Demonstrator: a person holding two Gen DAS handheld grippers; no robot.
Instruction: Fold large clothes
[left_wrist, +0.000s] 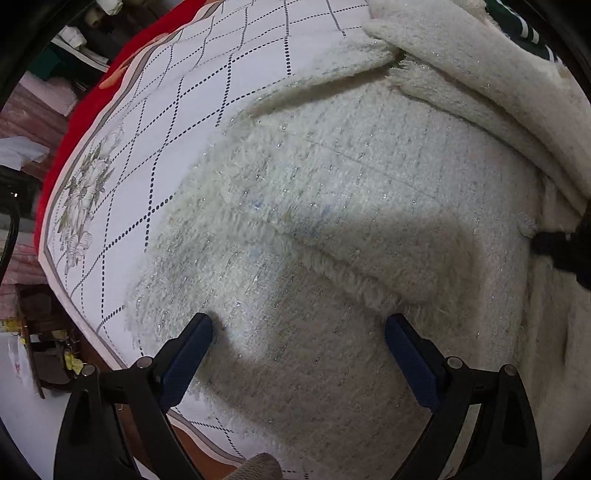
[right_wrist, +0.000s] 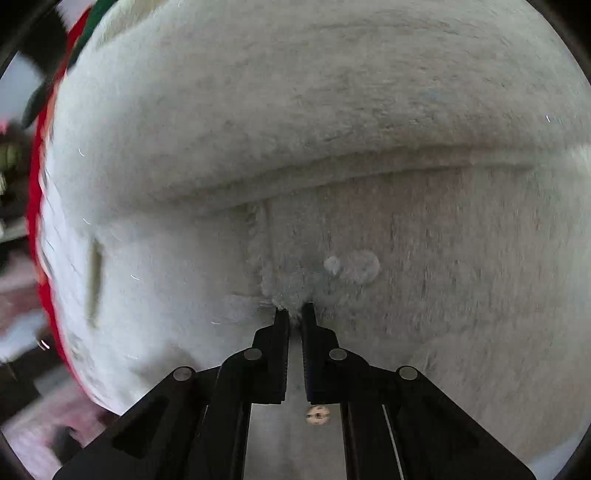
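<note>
Here, left gripper (left_wrist: 298, 326) agape over fuzzy white garment (left_wrist: 369, 192); right gripper (right_wrist: 294, 310) pinched on its edge.

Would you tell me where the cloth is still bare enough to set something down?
Bare checked cloth runs between its red border and the fuzzy garment's fringed left edge. Everything rightward is crowded: the garment and its folded flap cover it.

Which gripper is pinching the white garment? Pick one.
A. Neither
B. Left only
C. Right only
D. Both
C: the right gripper has its jaws closed on a fuzzy tuft of the white garment, while the left gripper stands with its jaws wide apart above the fabric, gripping nothing.
</note>
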